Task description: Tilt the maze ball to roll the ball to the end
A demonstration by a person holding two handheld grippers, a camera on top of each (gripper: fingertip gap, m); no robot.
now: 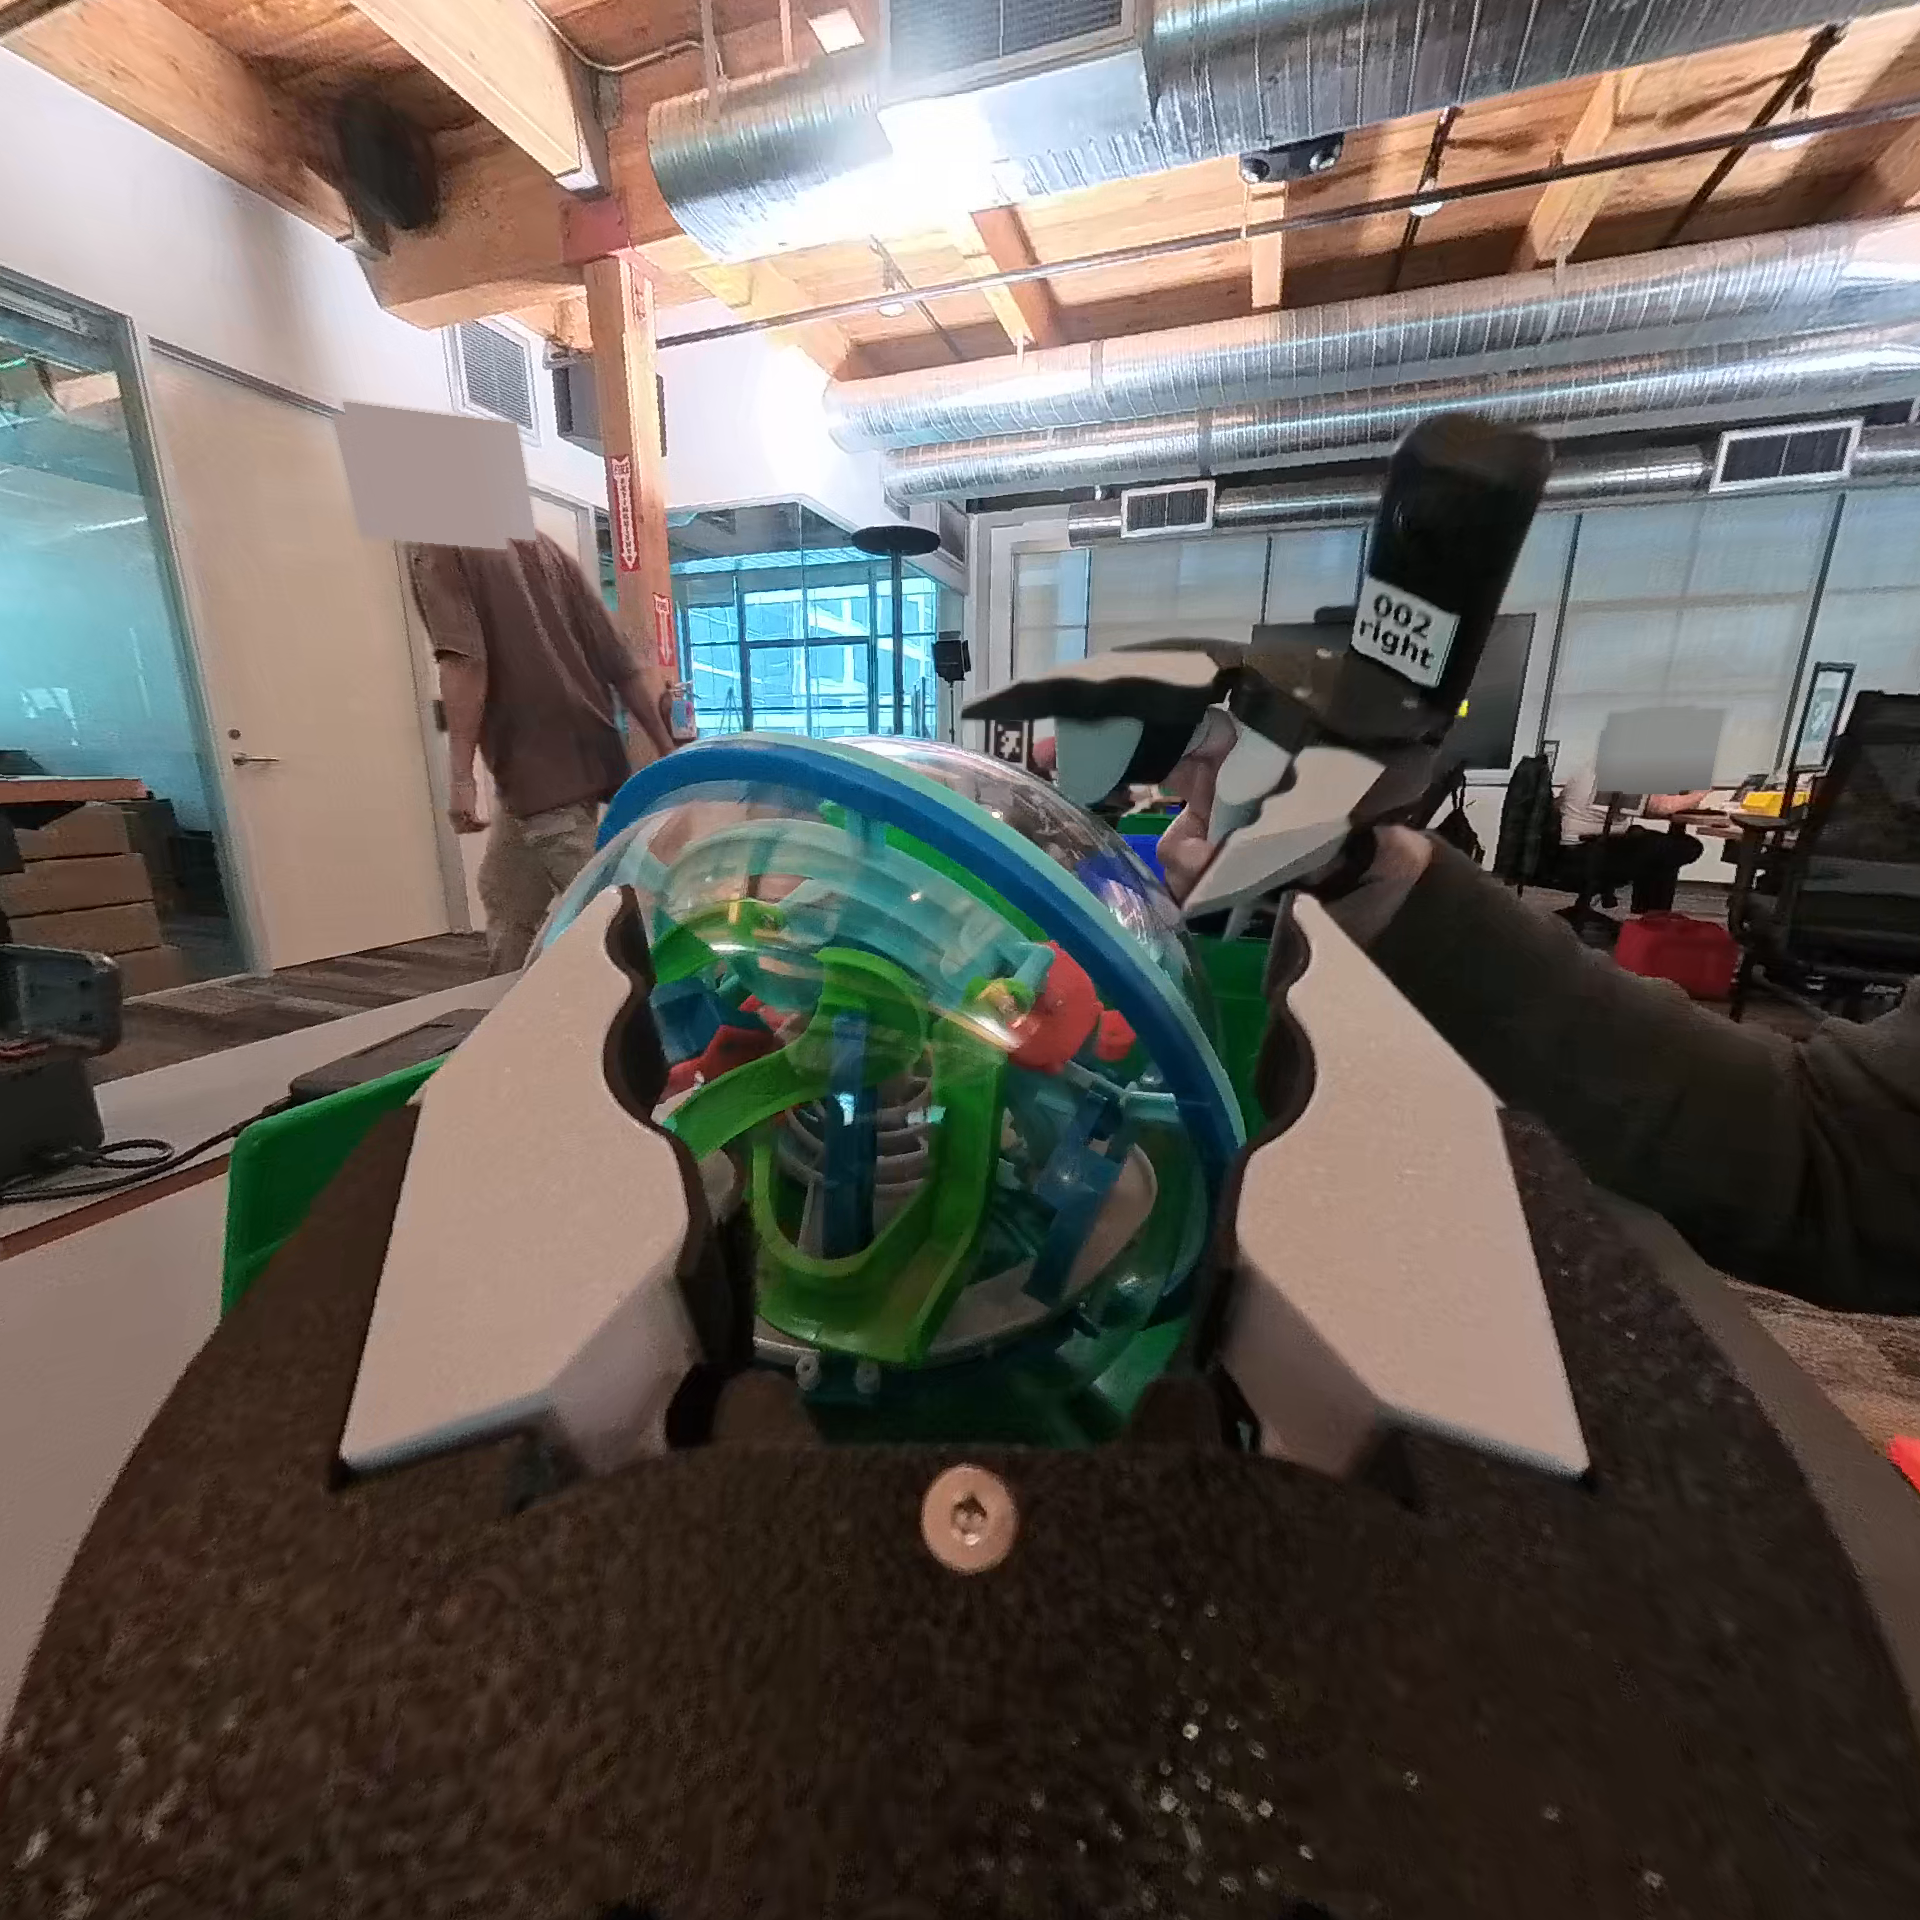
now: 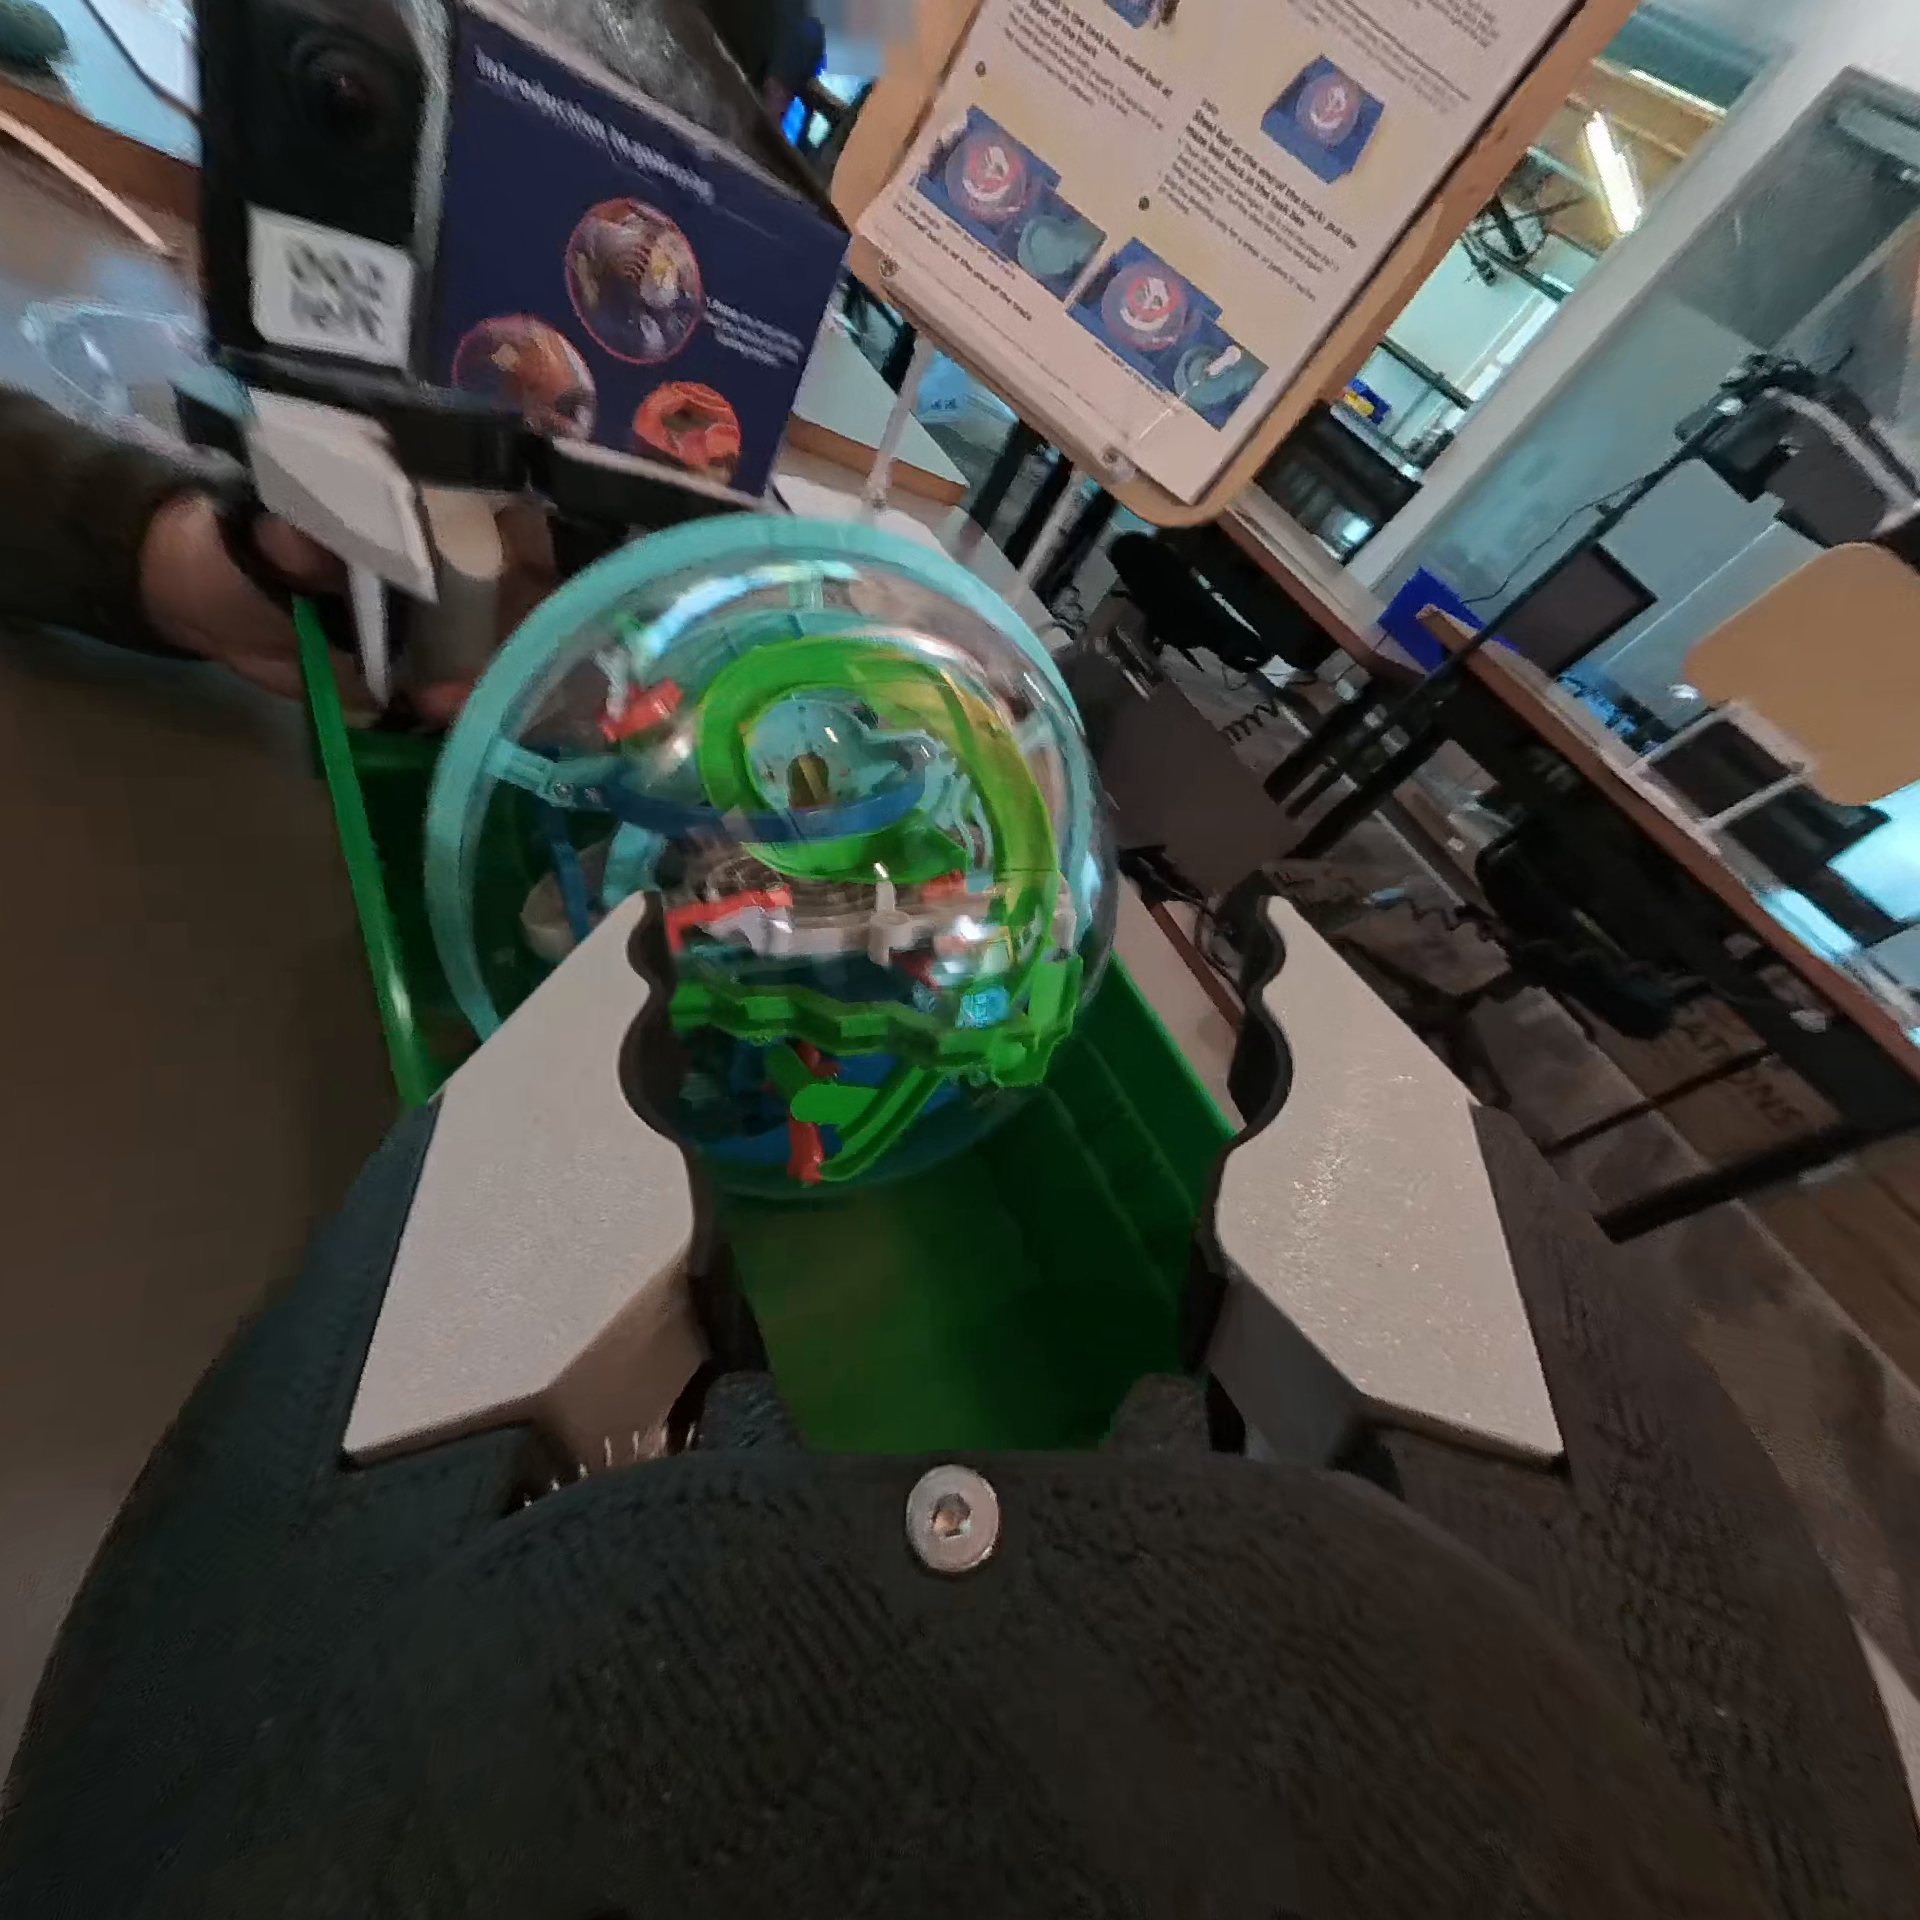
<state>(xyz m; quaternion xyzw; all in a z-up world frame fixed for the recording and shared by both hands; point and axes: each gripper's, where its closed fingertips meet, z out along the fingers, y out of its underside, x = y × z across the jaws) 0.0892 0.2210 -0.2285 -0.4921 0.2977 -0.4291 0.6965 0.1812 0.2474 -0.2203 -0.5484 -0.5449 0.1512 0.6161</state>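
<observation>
The maze ball [image 1: 914,1039] is a clear sphere with a blue rim and green, blue and red tracks inside. It rests in a green tray [image 1: 312,1164] on the table. My left gripper [image 1: 961,914] is open, with the ball standing between its spread fingers and no firm press on it. The right gripper [image 1: 1091,810] shows beyond the ball, open and clear of it. In the right wrist view the ball [image 2: 769,873] sits just ahead of my open right gripper [image 2: 956,925], with a gap on its right side, over the tray [image 2: 1091,1195]. The left gripper [image 2: 436,520] is blurred at the upper left.
A person [image 1: 520,727] walks by a door at the back left. A dark blue box [image 2: 623,281] and an instruction sheet on a wooden board [image 2: 1195,208] stand behind the tray. Desks and chairs [image 2: 1662,779] fill the right. A black device [image 1: 52,1039] sits on the table's left.
</observation>
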